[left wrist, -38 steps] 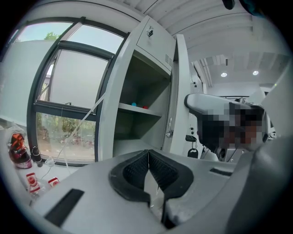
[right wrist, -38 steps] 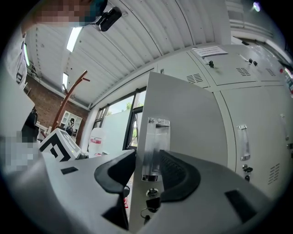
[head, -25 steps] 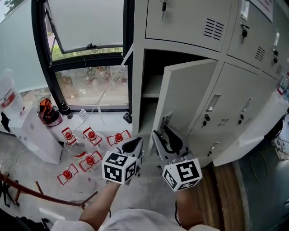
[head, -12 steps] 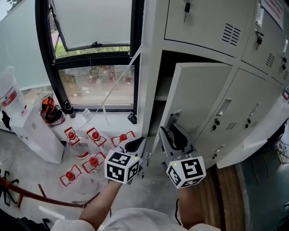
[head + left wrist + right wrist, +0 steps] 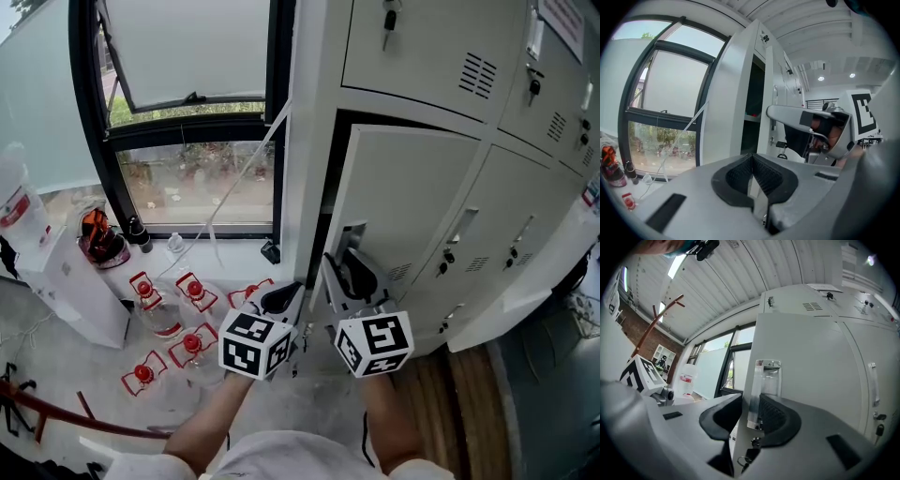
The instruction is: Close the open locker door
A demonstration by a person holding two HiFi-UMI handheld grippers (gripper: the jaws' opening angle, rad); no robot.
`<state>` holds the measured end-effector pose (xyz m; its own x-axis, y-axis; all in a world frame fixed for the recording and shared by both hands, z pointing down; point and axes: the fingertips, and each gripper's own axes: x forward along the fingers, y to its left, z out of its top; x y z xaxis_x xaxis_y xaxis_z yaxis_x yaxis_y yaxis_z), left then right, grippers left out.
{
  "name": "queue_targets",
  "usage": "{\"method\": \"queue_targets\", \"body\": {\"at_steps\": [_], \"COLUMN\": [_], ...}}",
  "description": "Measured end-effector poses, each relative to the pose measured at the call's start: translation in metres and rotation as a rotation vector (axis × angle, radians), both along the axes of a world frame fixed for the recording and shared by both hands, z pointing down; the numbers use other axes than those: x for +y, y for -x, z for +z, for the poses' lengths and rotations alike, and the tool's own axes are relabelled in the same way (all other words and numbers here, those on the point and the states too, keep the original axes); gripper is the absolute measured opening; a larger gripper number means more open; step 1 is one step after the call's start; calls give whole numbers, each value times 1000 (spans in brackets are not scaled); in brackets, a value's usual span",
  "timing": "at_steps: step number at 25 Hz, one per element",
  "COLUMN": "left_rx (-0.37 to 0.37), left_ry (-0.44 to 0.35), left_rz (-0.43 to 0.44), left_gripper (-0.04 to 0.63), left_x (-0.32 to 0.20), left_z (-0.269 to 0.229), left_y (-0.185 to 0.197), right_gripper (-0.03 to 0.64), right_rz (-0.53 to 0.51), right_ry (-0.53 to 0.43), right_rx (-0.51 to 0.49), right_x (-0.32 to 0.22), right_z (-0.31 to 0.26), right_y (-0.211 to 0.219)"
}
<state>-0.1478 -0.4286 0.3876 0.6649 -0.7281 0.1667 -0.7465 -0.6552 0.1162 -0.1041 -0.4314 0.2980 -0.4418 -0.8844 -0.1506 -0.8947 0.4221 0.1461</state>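
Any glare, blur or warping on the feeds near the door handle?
Head view: sharp, evenly lit, door free of glare. Left gripper view: heavy fisheye, window bright. Right gripper view: fisheye bends the door's edges; clear handle shows small highlights, yet legible.

bottles (image 5: pixel 192 344) beneath the window (image 5: pixel 187 66), left of the locker door (image 5: pixel 412 197).

The locker door (image 5: pixel 412 197) is pale cream, the marker cubes (image 5: pixel 253 345) black-and-white patterned (bottle caps (image 5: pixel 192 342) red).
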Motion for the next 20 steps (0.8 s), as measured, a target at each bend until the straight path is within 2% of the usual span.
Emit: {"method": "queue_targets", "body": {"at_steps": [15,20], "left_rx": [-23,-27], "left_ry": [-5,-12], "left_rz": [-53,-80], "left_gripper": [8,8], "left_x": [-6,-9], "left_z": [8,6], "left_y": [25,35], "right_gripper": [112,107], "right_rz": [89,70], "right_ry": [-38,-37], "right_rx": [12,-3], "right_x": [-49,-55], "right_z": [1,0], "right_y": [8,8]}}
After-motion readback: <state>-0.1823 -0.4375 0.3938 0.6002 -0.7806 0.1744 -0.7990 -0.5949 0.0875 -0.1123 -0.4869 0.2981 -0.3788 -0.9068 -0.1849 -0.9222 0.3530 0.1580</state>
